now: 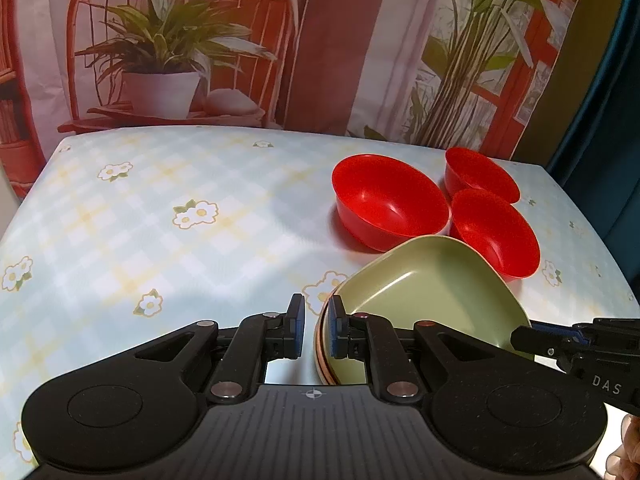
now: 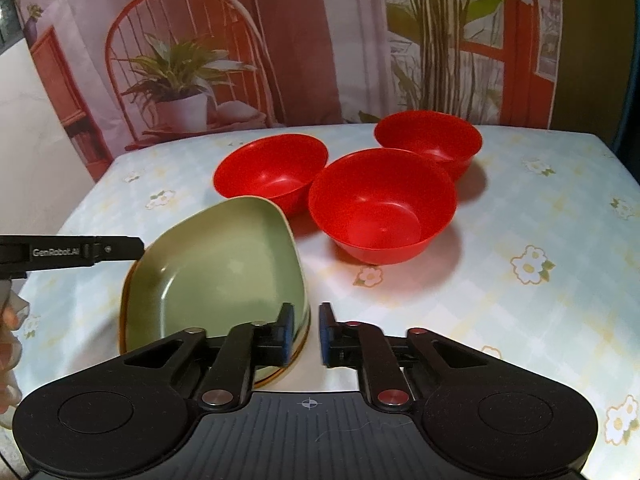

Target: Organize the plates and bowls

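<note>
A stack of green square plates (image 1: 424,284) with an orange-edged plate under it sits on the table near me; it also shows in the right wrist view (image 2: 224,272). Three red bowls stand behind it: a left one (image 1: 390,200) (image 2: 272,168), a near-right one (image 1: 496,232) (image 2: 382,204) and a far one (image 1: 480,174) (image 2: 428,136). My left gripper (image 1: 316,330) straddles the stack's left edge, jaws slightly apart. My right gripper (image 2: 306,334) straddles the stack's right edge, jaws slightly apart. Neither grips visibly.
The table (image 1: 160,208) wears a pale blue checked cloth with daisies. A printed backdrop with plants and a chair hangs behind it (image 1: 168,60). The table's right edge (image 1: 592,220) lies close beyond the bowls.
</note>
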The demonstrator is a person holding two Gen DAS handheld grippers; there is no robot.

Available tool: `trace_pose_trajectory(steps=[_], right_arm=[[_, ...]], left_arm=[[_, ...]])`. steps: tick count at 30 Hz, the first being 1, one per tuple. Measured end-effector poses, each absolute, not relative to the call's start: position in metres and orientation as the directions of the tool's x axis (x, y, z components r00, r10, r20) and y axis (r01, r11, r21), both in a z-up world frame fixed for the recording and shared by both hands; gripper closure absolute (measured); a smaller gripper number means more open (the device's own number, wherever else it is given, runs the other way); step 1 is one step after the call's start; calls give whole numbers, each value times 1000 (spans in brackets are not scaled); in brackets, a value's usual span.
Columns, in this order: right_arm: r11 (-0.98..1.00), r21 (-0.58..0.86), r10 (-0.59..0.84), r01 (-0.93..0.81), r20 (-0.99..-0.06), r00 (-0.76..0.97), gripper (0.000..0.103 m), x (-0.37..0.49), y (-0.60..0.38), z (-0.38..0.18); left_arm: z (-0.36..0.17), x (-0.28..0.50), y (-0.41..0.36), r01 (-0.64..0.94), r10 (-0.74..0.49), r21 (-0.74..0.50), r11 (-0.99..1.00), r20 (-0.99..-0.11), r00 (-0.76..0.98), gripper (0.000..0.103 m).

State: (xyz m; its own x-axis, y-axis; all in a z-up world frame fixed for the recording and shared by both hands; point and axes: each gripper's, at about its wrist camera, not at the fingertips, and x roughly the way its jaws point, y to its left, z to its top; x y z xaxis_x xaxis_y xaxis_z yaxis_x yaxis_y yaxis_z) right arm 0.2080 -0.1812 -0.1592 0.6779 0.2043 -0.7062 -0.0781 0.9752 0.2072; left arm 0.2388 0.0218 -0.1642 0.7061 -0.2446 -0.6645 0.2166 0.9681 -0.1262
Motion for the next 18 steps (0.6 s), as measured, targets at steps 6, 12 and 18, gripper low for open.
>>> trace_pose_trajectory(steps=[6,12,18], right_arm=[[976,200,202,-84,-696,689,97,208,-181,-155],[975,204,211,-92,-702,680,98,209,-182,-158],[974,206,212,-90,-704,678,98,208,-181,-159]], left_arm=[[-164,236,19,228,-253,-126,966,-663,705,90],[-163,233,16,236,-260,-127,963,-660,705,90],[-162,232,15,242,-267,-131,961,-656,706,90]])
